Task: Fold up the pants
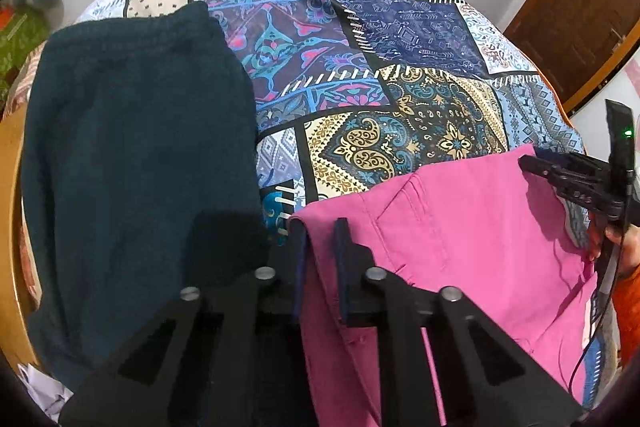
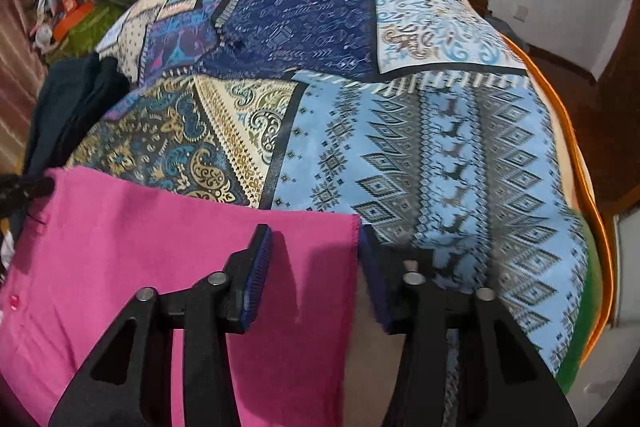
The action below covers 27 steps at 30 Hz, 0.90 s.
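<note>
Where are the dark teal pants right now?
In the left wrist view, the dark teal pants lie on the patterned bedspread, left of the pink pants.

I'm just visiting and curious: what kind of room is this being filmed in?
Most likely a bedroom in a home. The pink pants lie on a wide soft surface under a patchwork-print bedsheet, seemingly a bed. A dark green garment lies beside them, and a wooden door stands in a plain white wall.
</note>
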Each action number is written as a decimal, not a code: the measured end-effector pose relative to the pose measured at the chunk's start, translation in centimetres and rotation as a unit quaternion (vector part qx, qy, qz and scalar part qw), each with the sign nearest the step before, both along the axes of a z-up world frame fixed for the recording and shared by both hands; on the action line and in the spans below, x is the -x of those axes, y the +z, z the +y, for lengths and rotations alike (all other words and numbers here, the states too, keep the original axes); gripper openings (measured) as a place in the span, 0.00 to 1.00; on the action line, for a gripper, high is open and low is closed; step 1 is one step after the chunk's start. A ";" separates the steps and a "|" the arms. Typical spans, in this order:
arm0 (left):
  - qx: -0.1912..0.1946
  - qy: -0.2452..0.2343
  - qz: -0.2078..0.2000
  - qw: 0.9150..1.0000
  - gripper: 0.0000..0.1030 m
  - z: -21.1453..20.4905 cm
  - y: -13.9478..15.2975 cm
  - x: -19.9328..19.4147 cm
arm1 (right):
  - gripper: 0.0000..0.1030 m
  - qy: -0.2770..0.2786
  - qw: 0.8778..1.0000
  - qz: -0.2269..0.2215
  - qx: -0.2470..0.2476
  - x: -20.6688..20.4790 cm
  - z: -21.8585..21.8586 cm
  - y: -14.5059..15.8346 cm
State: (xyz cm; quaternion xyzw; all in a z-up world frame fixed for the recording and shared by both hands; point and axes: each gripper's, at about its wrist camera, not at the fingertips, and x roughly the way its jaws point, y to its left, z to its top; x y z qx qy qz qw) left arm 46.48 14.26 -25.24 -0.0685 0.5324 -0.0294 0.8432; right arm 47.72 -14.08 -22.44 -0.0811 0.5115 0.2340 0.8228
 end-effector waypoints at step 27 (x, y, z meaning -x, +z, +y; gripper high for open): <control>-0.017 -0.020 -0.123 0.992 0.02 -2.4 13.9 7.0 | 0.03 -0.003 0.986 -0.162 -0.043 8.0 -3.1 16.0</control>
